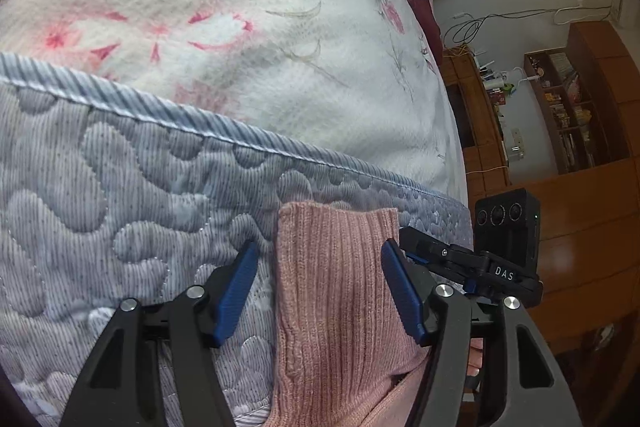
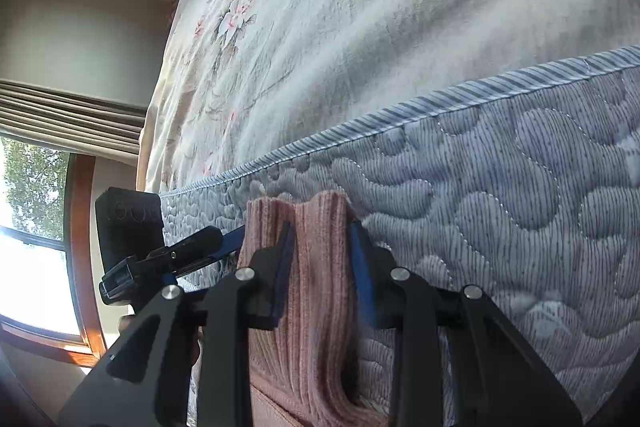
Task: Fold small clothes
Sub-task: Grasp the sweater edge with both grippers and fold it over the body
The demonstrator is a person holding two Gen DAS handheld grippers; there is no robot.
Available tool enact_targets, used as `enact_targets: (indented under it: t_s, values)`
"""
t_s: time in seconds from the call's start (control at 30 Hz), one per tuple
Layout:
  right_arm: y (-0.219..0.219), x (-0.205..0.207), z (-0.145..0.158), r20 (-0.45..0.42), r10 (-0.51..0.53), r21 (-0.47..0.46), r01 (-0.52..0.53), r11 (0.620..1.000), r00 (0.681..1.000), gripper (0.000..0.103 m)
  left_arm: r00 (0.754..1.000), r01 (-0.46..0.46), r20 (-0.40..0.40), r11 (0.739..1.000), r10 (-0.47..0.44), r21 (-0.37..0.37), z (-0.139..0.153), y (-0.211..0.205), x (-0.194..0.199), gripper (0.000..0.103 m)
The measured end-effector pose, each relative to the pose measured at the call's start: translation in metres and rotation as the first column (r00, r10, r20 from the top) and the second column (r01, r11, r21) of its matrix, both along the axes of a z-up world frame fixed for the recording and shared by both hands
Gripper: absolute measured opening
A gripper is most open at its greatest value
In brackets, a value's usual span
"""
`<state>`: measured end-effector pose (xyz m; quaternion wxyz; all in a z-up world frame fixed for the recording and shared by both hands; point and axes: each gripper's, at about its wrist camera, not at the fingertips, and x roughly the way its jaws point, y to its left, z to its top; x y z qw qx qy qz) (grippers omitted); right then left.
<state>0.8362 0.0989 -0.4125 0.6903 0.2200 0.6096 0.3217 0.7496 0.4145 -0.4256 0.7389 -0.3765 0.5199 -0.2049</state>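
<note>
Quilted mattress (image 2: pixel 500 211) fills lower frame; pink knit (image 2: pixel 316 267) is clamped by right gripper (image 2: pixel 320 255), left gripper (image 1: pixel 320 291) spread wide around it.

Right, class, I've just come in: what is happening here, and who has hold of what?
A person with two handheld grippers is handling a pink ribbed knit garment against the quilted side of a mattress. The right gripper is pinching a bunched part of it. The left gripper is open, its fingers on either side of the cloth. No fold is visible yet.
</note>
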Motion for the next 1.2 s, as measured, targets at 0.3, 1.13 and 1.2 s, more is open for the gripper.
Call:
enact_targets:
  t_s: [0.3,1.13,1.2]
  values:
    - [-0.019,-0.013,0.016,0.106,-0.045,-0.047,0.05,0.998,0.993,0.008,0.997,-0.06,0.054,0.991,0.054,0.119,0.012,-0.001,-0.015,0.011]
    - [-0.059,-0.248,0.104,0.306,0.233,0.0,-0.244,0.97,0.923,0.007,0.944,0.085,0.299,0.977,-0.142,0.195,0.101,-0.02,-0.261,0.011]
    - [-0.056,-0.266,0.082,0.274,0.29,-0.084,-0.277,0.957,0.917,0.011,0.969,0.101,0.201,0.975,-0.142,0.198,0.076,-0.019,-0.273,0.01]
